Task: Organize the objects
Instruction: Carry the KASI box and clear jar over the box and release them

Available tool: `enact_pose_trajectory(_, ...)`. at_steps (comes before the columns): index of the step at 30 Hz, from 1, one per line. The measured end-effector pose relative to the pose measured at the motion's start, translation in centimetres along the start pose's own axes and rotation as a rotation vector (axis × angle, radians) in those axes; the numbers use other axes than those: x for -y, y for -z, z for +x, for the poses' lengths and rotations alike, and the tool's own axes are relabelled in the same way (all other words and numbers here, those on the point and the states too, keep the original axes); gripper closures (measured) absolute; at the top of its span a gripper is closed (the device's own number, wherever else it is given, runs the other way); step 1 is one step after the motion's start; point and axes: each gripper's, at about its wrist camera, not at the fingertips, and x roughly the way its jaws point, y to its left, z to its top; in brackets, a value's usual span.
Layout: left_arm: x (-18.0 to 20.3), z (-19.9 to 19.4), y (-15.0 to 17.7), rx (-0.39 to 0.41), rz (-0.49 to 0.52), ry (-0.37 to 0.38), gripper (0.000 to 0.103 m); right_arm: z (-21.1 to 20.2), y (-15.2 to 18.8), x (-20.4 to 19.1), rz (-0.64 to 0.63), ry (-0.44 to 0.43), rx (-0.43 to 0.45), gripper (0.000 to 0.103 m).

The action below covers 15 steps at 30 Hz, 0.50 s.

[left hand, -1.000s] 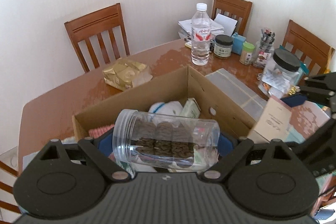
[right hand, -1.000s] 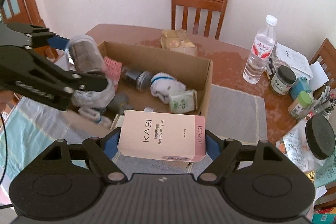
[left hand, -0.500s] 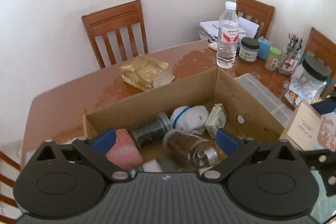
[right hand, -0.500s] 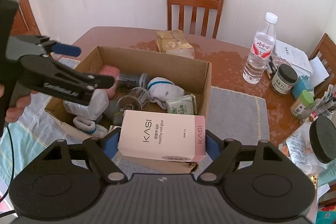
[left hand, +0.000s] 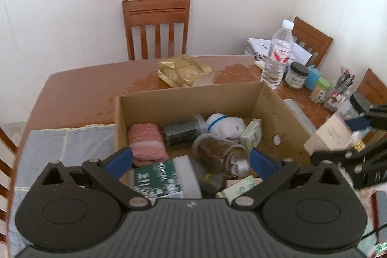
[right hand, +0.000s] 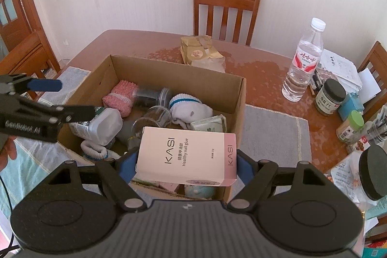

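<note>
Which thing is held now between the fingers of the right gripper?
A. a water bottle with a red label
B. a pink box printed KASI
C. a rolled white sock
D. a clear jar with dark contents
B: the right gripper is shut on the pink KASI box, its blue pads pressing both ends, above the near edge of the cardboard box.

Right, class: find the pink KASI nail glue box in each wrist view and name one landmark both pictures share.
Left wrist view: the KASI box sits at the far right edge, clamped in the right gripper.
Right wrist view: it sits low in the centre, over the cardboard box's near edge.
Shared landmark: the water bottle.
</note>
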Motion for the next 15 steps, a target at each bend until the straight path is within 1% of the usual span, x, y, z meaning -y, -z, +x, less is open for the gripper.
enact_pose_trajectory(3,0.0,-0.4,0.4,0.0,0.025,-0.053,0.001,0.5,-0.4,-0.3,-0.006,0.001,-0.006,0.019)
enact_pose_trajectory(9,-0.5,-1.4,1.5,-0.028,0.012,-0.085,0.001,1.6,-1.2,-0.8,-0.005,-0.015,-0.025,0.019)
enact_pose_trajectory(12,-0.9,-1.9,2.0,-0.032,0.002,-0.118,0.001,2.2,-1.5,-1.3,-0.008,-0.013,-0.043,0.019)
enact_pose_trajectory(15,-1.1,-2.4,2.5,-0.02,-0.008,-0.13,0.001,2.7,-1.6,-1.7,-0.01,-0.002,-0.045,0.018)
